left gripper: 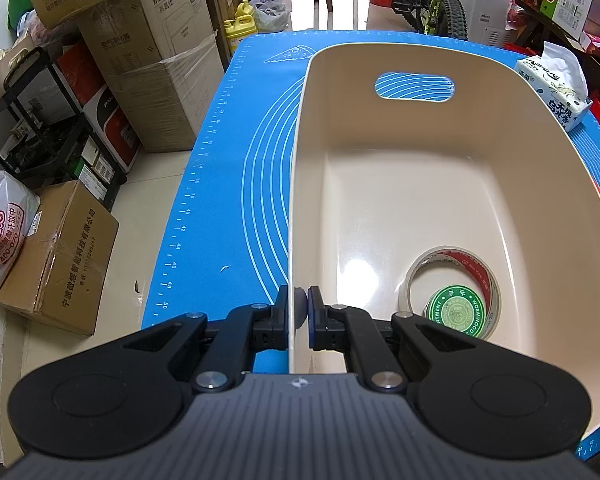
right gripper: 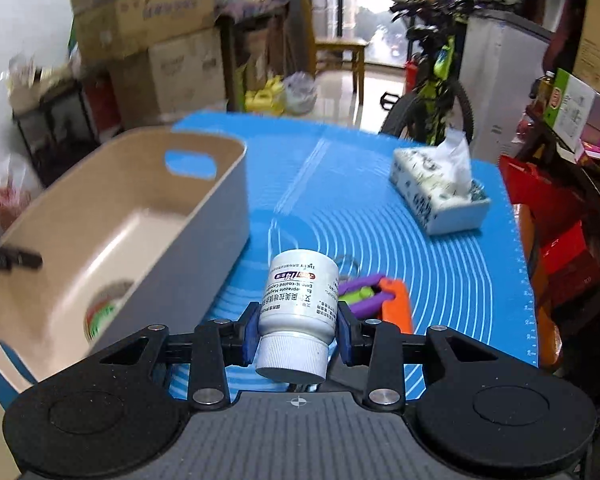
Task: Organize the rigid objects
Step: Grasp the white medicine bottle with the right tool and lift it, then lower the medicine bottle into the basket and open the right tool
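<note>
My left gripper (left gripper: 298, 305) is shut on the near left wall of a cream plastic bin (left gripper: 440, 152), one finger on each side of the wall. Inside the bin lie a tape roll (left gripper: 454, 264) and a green round tin (left gripper: 456, 312). My right gripper (right gripper: 297, 330) is shut on a white medicine bottle (right gripper: 300, 296), cap toward the camera, held above the blue mat (right gripper: 380, 220). The bin (right gripper: 132, 216) stands to the left of the bottle. Behind the bottle on the mat lie a purple, green and orange toy (right gripper: 376, 296).
A tissue pack (right gripper: 440, 192) sits at the mat's far right. Cardboard boxes (left gripper: 152, 60) and a black cart (left gripper: 40, 120) stand to the left of the table, and a bicycle (right gripper: 432, 92) stands beyond it. Red bags (right gripper: 552, 232) hang at the right edge.
</note>
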### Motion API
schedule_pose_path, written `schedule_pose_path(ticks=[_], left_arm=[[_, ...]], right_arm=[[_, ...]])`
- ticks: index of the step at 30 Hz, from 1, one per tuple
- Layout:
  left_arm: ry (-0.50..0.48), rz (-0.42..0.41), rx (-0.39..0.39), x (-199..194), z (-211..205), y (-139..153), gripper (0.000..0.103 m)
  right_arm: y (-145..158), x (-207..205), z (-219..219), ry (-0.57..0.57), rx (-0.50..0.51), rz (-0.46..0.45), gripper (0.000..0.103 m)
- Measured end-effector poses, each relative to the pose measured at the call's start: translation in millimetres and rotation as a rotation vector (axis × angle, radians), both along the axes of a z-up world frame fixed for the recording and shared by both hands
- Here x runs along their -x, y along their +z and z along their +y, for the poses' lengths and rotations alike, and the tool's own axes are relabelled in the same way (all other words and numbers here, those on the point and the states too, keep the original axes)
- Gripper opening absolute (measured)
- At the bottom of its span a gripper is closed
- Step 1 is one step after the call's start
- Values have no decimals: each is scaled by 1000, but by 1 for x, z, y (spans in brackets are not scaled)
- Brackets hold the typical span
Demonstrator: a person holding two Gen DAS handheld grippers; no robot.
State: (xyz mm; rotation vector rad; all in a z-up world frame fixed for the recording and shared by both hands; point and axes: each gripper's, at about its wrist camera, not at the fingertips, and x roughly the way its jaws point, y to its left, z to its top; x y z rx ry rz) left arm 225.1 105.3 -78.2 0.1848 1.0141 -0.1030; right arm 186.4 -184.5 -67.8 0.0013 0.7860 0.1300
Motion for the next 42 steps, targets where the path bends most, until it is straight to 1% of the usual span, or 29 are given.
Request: schedule_pose_path(ticks=[5,10,14,18,20,23,27,31,34,37,40,41,42], left_arm=[[-1,-1,-1,0,0,0,10],[0,0,0,0,0,0,10],[-2,-1,-2,0,-1,0,10],[1,-1,0,1,-1,0,10],[-1,-1,-3,1,-2,0,10],[0,-1,-3,1,-2,0,9],[0,-1,-2,1,-2,1,9],[-4,-1,-4,0,-2,0,10],[-4,-1,-3,0,0,0,10],[-5,-2,-5,0,-1,0,9],[-4,-1,-5,0,-1,0,10],[-3,-2,-3,0,-1,0,10],[-3,-1,-3,0,-1,0,10]], right_arm=[[17,-1,-2,-20,-40,-58,46],[31,-10,11,-26,-93,-104,46],[36,-21,37,12,-119,-124,46],[34,-33,75,77,-118,-120,46],[33,-37,94,112,-102,-117,46],[29,-41,120,152,-87,-90,46],[12,-52,145,171,-64,-11,46],[-11,-59,159,180,-54,73,46],[-24,-60,169,201,-9,112,46],[-34,-64,175,220,17,186,46],[-36,-64,182,238,53,210,46],[-37,-63,183,237,55,215,50],[-37,-63,183,235,53,216,51]])
